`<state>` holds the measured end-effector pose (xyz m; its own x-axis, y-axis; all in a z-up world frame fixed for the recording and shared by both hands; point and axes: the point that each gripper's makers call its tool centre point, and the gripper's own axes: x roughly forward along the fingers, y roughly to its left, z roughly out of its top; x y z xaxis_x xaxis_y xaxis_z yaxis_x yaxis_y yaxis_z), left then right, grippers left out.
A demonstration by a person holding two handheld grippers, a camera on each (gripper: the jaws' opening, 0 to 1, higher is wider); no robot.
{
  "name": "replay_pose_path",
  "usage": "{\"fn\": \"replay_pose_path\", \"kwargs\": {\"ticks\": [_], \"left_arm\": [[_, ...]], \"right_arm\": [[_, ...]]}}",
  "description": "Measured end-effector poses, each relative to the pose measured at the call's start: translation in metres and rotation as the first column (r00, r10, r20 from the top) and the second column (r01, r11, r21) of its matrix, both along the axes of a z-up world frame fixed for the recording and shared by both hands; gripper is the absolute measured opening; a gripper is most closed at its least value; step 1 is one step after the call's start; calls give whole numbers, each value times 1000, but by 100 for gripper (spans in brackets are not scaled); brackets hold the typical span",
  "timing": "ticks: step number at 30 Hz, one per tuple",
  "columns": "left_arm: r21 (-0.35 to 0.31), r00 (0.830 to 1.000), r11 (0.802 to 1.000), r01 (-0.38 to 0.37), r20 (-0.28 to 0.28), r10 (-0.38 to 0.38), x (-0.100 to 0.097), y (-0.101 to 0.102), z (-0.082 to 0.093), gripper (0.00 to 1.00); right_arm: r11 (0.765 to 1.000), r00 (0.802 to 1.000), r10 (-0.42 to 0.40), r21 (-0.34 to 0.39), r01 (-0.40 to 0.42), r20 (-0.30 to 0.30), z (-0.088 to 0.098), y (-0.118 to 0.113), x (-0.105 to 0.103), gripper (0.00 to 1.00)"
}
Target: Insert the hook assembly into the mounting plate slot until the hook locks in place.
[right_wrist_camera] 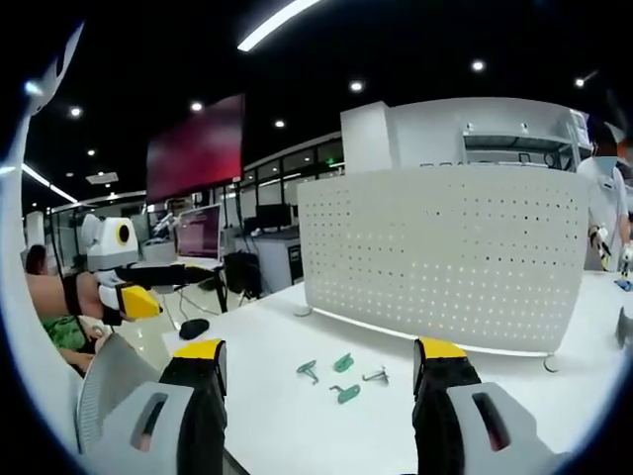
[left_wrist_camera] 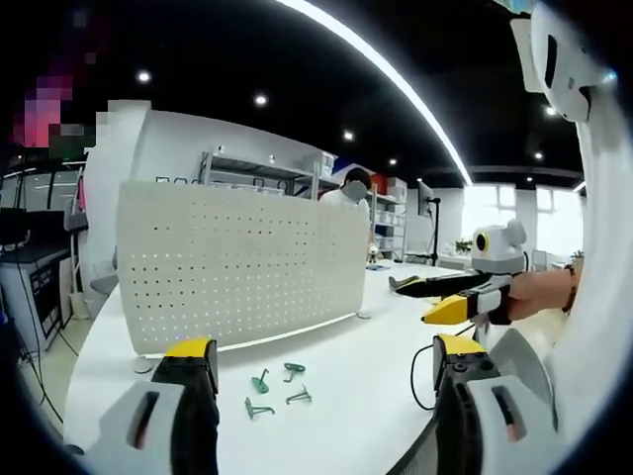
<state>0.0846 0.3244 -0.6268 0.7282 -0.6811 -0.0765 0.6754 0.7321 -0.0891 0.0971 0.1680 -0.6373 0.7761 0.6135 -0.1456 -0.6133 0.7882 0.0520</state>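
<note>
Hooks, four small green ones [left_wrist_camera: 275,388], lie scattered flat on the white worktop [left_wrist_camera: 346,356] just in front of the upright white pegboard mounting plate [left_wrist_camera: 242,262]; they are too small to tell which way each points. Left tongs [left_wrist_camera: 326,381] stand wide apart, holding nothing. Right tongs [right_wrist_camera: 321,381] are likewise spread wide and empty, with the hooks [right_wrist_camera: 341,376] between their jaws. Beyond is an office with shelving, monitors, ceiling lights and a person behind the plate.
</note>
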Motion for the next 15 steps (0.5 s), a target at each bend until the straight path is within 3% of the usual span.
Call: {"fn": "replay_pose_path", "kwargs": {"ticks": [15], "left_arm": [[22,998,1000,14,-58,-13,5,-5,-11,86]], "right_arm": [[999,1000,19,-35,-20,-16,-6,9,0,78]]}}
